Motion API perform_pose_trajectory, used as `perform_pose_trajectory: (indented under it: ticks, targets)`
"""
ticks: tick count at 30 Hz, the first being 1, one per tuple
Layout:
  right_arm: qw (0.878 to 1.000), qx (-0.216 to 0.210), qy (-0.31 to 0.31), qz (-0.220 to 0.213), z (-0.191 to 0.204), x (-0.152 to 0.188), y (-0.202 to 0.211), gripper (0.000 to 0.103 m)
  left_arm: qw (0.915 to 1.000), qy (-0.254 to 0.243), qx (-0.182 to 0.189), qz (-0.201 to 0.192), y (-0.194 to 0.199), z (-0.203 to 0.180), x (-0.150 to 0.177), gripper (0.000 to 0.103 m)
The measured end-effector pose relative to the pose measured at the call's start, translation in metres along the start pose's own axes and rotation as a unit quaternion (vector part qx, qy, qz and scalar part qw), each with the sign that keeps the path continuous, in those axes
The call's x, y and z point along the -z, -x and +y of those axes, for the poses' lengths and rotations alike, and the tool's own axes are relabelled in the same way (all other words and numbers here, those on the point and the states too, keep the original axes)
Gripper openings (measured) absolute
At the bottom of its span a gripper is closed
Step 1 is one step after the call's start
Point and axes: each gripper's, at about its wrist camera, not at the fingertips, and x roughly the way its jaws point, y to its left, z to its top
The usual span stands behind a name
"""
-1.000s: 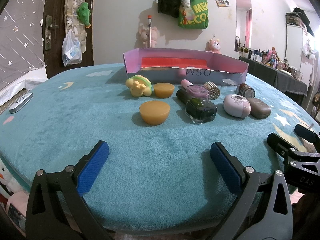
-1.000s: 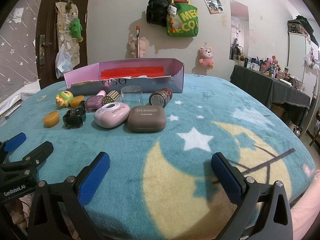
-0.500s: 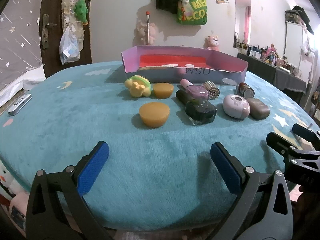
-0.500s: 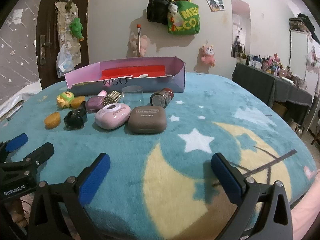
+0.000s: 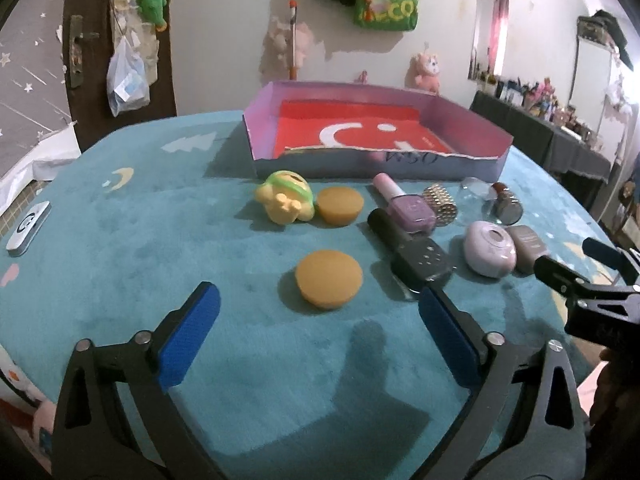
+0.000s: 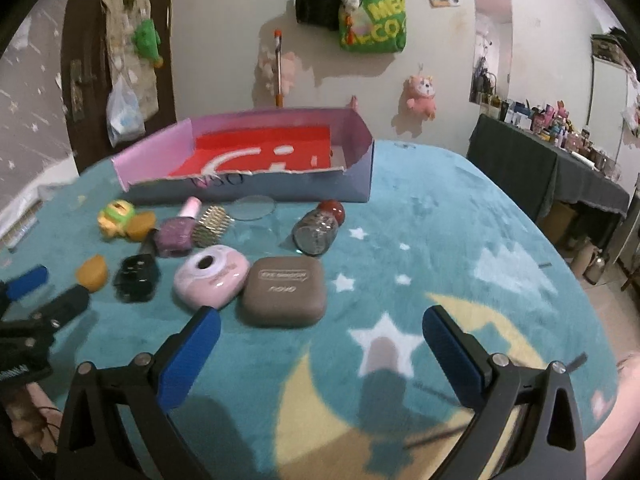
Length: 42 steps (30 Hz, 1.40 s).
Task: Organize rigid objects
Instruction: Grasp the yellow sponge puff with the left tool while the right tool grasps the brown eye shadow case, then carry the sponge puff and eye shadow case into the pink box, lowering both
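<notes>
Where lettering shows, brown case (image 6: 283,293) reads "EYE SHADOW", box (image 6: 256,190) "WSO".

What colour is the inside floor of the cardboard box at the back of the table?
Red with white markings; the box shows it best in the left wrist view.

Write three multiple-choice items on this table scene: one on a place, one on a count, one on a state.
1. Where does the brown case lie?
A. inside the box
B. on the blanket beside the pink oval case
C. on top of the toy

2. How many orange round blocks are on the blanket?
A. one
B. two
C. four

3. How is the purple box filled?
A. holds no loose items
B. holds the bottles
C. holds the toy

Key: 1 B, it lies next to the pink oval case; 2 B, one near block, one far block; 3 A, only its red floor shows.
</notes>
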Motion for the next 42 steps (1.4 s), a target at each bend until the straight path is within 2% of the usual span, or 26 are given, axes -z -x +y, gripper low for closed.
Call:
perform_pose_trajectory:
  ticks: [5,7,8,9,10,11,13,15,16,19,24,32,38,42]
  targets:
    - [0.999,-0.003,0.009,0.031,-0.003,-0.014,-0.014,0.103,0.9992,0.000,0.009,0.040,-0.016,0.008,-0.008,0.083]
    - [0.999,-0.006,0.014,0.041,-0.003,-0.018,-0.019,0.103,0.9985,0.000,0.014,0.052,-0.022,0.010,-0.009,0.082]
    - [0.999,-0.011,0.018,0.049,-0.003,-0.019,-0.024,0.102,0.9983,-0.001,0.017,0.056,-0.024,0.011,-0.010,0.077]
    - [0.998,-0.013,0.019,0.054,-0.003,-0.020,-0.026,0.100,0.9981,-0.001,0.019,0.060,-0.026,0.011,-0.011,0.065]
    - [0.998,-0.017,0.019,0.059,-0.003,-0.020,-0.029,0.097,0.9977,-0.004,0.018,0.065,-0.029,0.012,-0.012,0.061]
    - [0.998,-0.023,0.017,0.065,-0.003,-0.021,-0.032,0.089,0.9978,-0.007,0.016,0.064,-0.030,0.012,-0.013,0.060]
    - [0.996,-0.043,0.013,0.075,-0.004,-0.021,-0.038,0.080,0.9976,-0.008,0.028,0.063,-0.031,0.011,-0.015,0.050]
    - [0.995,-0.060,0.010,0.078,-0.001,-0.020,-0.040,0.062,0.9967,-0.003,0.050,0.064,-0.031,0.012,-0.017,0.036]
    - [0.995,-0.061,0.015,0.072,0.001,-0.020,-0.039,0.055,0.9963,-0.002,0.055,0.066,-0.030,0.012,-0.018,0.036]
    - [0.995,-0.078,0.013,0.066,0.001,-0.023,-0.035,0.055,0.9968,-0.010,0.053,0.058,-0.027,0.010,-0.022,0.036]
    - [0.996,-0.077,0.023,0.050,0.000,-0.033,-0.027,0.055,0.9971,-0.016,0.056,0.050,-0.024,0.008,-0.029,0.036]
    - [0.995,-0.084,0.014,0.058,-0.006,-0.036,-0.032,0.055,0.9972,-0.019,0.053,0.049,-0.026,0.010,-0.037,0.036]
    - [0.994,-0.093,0.028,0.042,-0.009,-0.053,-0.029,0.055,0.9977,-0.041,0.047,0.024,-0.024,0.009,-0.063,0.036]
    - [0.994,-0.104,0.041,0.016,-0.009,-0.084,-0.027,0.055,0.9966,-0.054,0.058,0.022,-0.032,0.009,-0.095,0.036]
